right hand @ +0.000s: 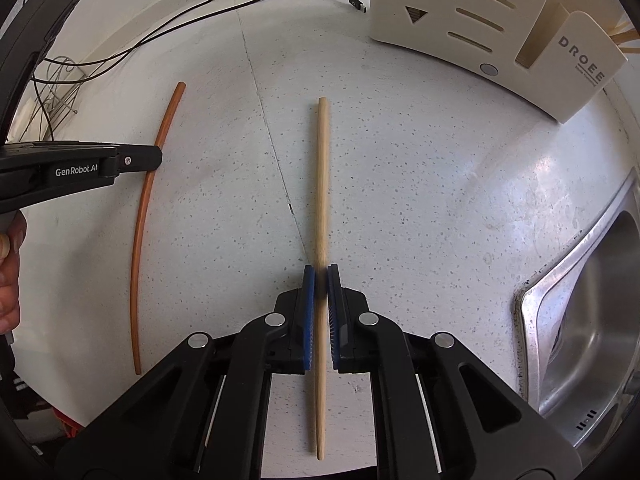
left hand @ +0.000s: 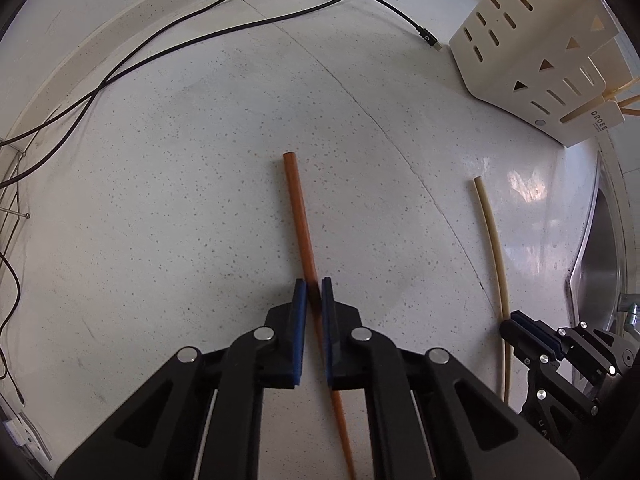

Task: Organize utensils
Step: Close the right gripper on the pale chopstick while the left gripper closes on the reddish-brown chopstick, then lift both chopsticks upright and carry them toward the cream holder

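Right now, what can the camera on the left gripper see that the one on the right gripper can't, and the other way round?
Only the left wrist view shows the left gripper from behind, its blue pads shut on the orange chopstick.

Only the right wrist view shows the right gripper from behind, shut on the pale wooden chopstick, plus part of a hand holding the left gripper.

Both show the two chopsticks on the speckled counter, the cream utensil holder, the black cables and the steel sink.

2 chopsticks (right hand: 322,184), 1 holder (right hand: 460,20), 2 cables (left hand: 200,28)
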